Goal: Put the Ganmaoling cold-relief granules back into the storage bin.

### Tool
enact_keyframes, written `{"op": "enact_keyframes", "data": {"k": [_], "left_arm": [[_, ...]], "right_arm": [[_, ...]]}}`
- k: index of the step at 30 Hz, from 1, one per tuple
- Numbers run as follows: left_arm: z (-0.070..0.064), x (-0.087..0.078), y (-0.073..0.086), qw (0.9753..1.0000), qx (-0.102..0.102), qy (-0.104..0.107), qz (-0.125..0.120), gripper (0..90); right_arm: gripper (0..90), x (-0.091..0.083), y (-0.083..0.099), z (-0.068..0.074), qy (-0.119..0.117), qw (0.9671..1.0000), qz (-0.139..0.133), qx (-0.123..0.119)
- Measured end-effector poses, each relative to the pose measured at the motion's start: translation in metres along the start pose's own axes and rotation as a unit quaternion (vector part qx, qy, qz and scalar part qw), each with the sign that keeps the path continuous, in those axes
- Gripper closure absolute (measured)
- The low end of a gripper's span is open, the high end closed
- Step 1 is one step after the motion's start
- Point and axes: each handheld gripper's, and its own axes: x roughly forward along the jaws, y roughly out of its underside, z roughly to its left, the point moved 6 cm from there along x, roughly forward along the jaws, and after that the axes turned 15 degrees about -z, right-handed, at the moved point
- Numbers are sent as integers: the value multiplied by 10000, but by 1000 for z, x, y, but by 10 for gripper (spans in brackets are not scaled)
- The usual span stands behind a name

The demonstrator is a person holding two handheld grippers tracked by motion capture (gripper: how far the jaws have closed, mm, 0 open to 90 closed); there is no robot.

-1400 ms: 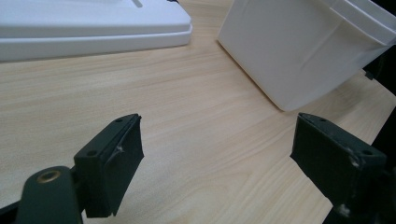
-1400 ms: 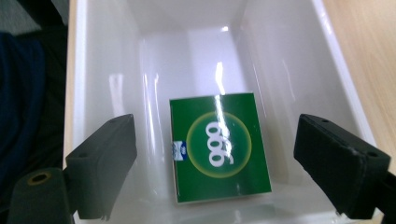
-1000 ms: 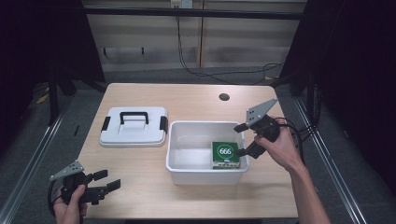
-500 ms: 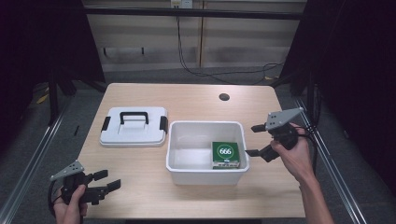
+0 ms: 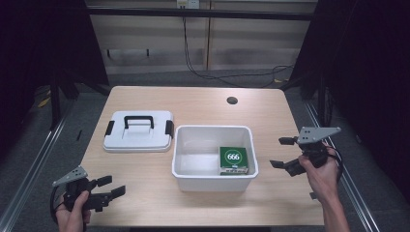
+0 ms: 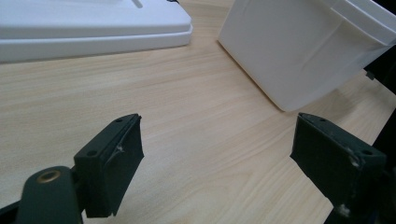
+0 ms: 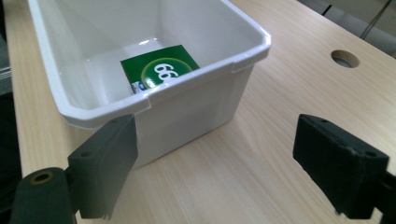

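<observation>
Down at the near left corner of the worktop (image 5: 203,104), the left tool (image 5: 112,186) sits low in the person's hand, jaws spread wide with bare wood between them and nothing pinched. Its own view looks across open wood grain toward the side wall of the bin, with the edge of the lid at the top left. Nothing lies between this tool and either of them.

Just beyond it, further back, the white lid (image 5: 139,131) lies flat on the worktop, black handle and black side clips facing up. It rests close beside the bin's left wall, and I cannot tell whether the two touch.

Centre stage is the open white bin (image 5: 212,181), standing upright. Inside, on its floor and tucked into the near right corner, lies the green box (image 5: 233,158) marked 666, printed face up. In the right gripper view the bin's rim cuts across part of that box (image 7: 156,70), hiding its lower edge.

Behind the bin, toward the far right of the worktop, there is a round cable hole (image 5: 232,100).

Over to the right, the right tool (image 5: 285,152) is held off the worktop, just outside the bin's right wall and clear of it, jaws wide apart and empty, pointing in toward the bin.
</observation>
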Motion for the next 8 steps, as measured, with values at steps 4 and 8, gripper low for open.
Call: {"op": "enact_keyframes", "data": {"k": [4,8], "left_arm": [[-1,-1,-1,10000,0,12,-43,163],[-1,0,-1,10000,-3,8,-49,163]], "right_arm": [[141,-7,14,-2,281,9996,-65,67],[138,-16,21,-6,491,9985,-202,147]]}}
